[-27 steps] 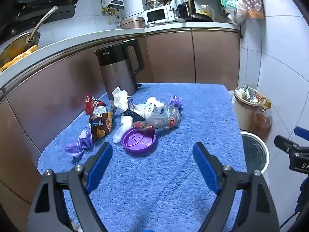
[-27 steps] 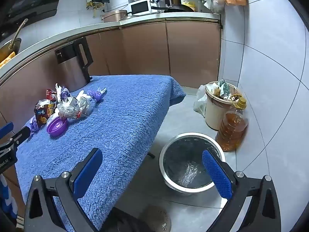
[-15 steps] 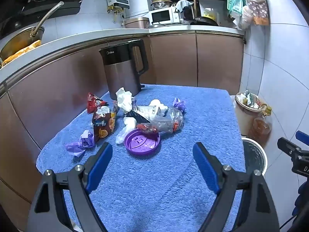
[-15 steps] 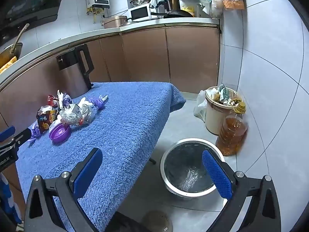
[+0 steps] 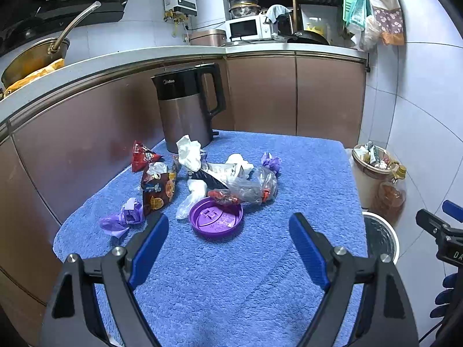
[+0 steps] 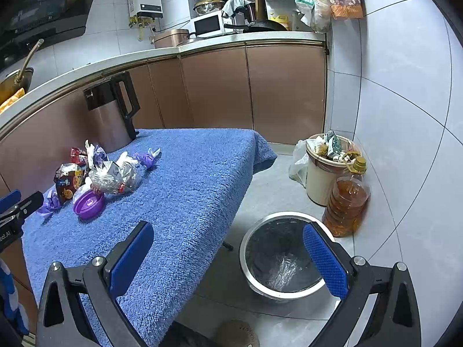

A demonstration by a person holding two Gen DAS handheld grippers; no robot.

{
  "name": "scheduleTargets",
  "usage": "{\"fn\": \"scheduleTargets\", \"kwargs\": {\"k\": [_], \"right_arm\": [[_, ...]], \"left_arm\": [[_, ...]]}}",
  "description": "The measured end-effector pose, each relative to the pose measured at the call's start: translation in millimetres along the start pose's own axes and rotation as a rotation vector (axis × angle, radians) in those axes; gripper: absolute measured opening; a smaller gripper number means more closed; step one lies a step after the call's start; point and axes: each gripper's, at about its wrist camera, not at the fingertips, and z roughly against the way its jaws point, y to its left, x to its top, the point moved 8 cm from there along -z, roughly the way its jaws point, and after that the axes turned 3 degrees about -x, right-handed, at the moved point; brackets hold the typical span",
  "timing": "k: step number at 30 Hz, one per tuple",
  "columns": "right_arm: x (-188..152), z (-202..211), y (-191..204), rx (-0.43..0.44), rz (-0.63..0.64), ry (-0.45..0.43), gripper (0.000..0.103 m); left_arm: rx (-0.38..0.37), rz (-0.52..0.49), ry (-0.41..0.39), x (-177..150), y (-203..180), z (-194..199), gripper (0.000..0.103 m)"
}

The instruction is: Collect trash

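both hand-held grippers, left hand-held gripper [image 5: 228,234] and right hand-held gripper [image 6: 228,248], hang spread and empty; round purple plastic lid [image 5: 215,220] lies on blue towel-covered tabletop [image 5: 260,274] beside crumpled wrappers [image 5: 249,183].

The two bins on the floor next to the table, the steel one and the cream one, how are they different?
The steel bin is wide, low and shiny; the cream bin is narrower, taller and matte. The steel bin looks nearly empty, showing only its dark liner, while the cream bin is heaped with rubbish above its rim. The steel bin sits nearer the right gripper; the cream bin stands farther back by the wall. Both are round and open-topped.
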Motion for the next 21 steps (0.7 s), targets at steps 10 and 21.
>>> {"fn": "scheduleTargets", "kwargs": {"k": [10,21], "right_arm": [[6.0,-2.9,9.0,0.03,0.009,0.0,0.103],[12.1,-12.7,13.2,0.008,0.02,0.007,0.103]], "left_arm": [[-0.015,-0.003,0.005,4.8,8.6,-8.1,0.085],[-0.04,0.023,0.017,9.8,17.7,-18.4,0.085]]}}
